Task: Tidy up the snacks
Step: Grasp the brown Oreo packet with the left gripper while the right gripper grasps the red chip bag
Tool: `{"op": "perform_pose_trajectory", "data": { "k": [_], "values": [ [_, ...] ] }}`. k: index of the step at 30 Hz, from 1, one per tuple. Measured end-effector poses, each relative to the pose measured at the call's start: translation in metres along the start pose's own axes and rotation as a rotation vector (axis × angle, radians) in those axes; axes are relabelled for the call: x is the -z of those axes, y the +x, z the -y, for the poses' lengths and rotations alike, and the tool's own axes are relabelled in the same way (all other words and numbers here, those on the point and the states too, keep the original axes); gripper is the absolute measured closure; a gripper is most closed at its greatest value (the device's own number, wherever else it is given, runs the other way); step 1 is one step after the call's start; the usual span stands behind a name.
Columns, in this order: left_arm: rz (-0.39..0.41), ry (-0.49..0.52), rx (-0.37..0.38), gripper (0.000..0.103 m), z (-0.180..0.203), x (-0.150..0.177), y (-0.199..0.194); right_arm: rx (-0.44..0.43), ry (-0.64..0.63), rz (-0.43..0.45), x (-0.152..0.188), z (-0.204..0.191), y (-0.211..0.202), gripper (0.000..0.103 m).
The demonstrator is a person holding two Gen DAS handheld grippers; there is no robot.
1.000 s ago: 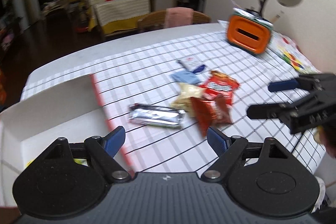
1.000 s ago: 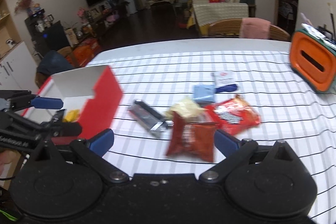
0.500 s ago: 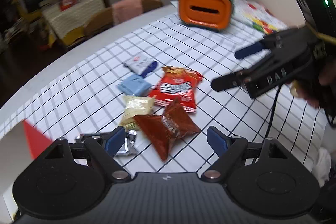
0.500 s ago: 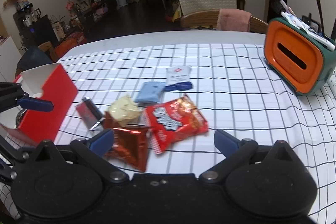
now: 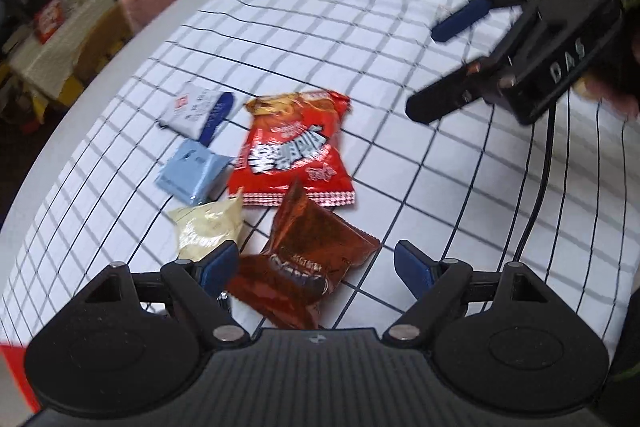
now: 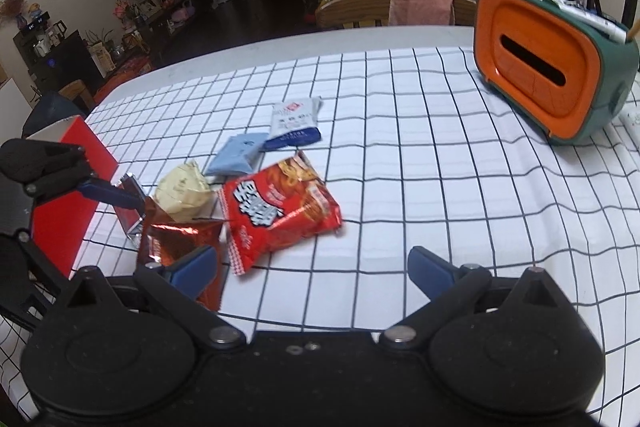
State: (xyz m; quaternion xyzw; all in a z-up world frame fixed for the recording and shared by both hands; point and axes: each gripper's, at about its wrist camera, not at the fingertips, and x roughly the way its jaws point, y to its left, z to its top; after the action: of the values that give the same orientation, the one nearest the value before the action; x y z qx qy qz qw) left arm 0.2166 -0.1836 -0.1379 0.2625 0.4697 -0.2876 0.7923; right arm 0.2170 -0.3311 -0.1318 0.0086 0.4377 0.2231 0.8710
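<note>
The left tongs (image 5: pixel 316 265) are held apart above the tabletop (image 5: pixel 460 187), nothing being clamped; the dark red foil packet (image 5: pixel 316 259) is seen between and below their blue fingers (image 5: pixel 218 263). The right tongs (image 6: pixel 312 269) are likewise spread, with only the checked cloth and the edge of that packet between them. A cluster of snacks is laid on the tabletop: a bright red bag (image 6: pixel 276 213), a pale yellow packet (image 6: pixel 182 191), a light blue packet (image 6: pixel 240 155), a white and blue sachet (image 6: pixel 296 123) and a silver bar (image 6: pixel 132 207). A red box (image 6: pixel 72 187) is placed to their left. An orange organiser (image 6: pixel 536 83) is stood well apart at the far right.
</note>
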Motion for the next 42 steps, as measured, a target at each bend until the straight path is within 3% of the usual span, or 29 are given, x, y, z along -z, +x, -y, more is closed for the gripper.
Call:
{"op": "perform_pose_trajectory", "data": {
  "k": [6,10,16,20,25,35,42],
  "values": [
    [-0.066,0.102,-0.011,0.018,0.006,-0.003,0.027,-0.012,-0.001,-0.023,0.003,0.007,0.008,0.001],
    [-0.094,0.083,-0.025,0.018,0.003,-0.003,0.042,-0.017,-0.010,-0.031,-0.001,0.008,0.015,0.001],
    [-0.083,-0.033,-0.019,0.020,-0.008,-0.001,0.048,-0.027,-0.013,-0.035,-0.008,0.008,0.026,0.001],
    [-0.094,-0.110,-0.023,0.045,-0.013,0.003,0.050,-0.043,-0.029,-0.039,-0.017,0.004,0.039,0.001],
    [-0.086,-0.201,-0.038,0.056,-0.015,0.010,0.047,-0.075,-0.079,-0.047,-0.029,-0.007,0.058,0.001],
    [-0.069,-0.423,-0.026,0.058,-0.023,0.031,0.025,-0.101,-0.221,-0.065,-0.042,-0.027,0.099,0.001],
    [-0.061,-0.515,-0.029,0.058,-0.024,0.043,0.008,-0.070,-0.351,-0.086,-0.038,-0.041,0.119,0.001]
  ]
}}
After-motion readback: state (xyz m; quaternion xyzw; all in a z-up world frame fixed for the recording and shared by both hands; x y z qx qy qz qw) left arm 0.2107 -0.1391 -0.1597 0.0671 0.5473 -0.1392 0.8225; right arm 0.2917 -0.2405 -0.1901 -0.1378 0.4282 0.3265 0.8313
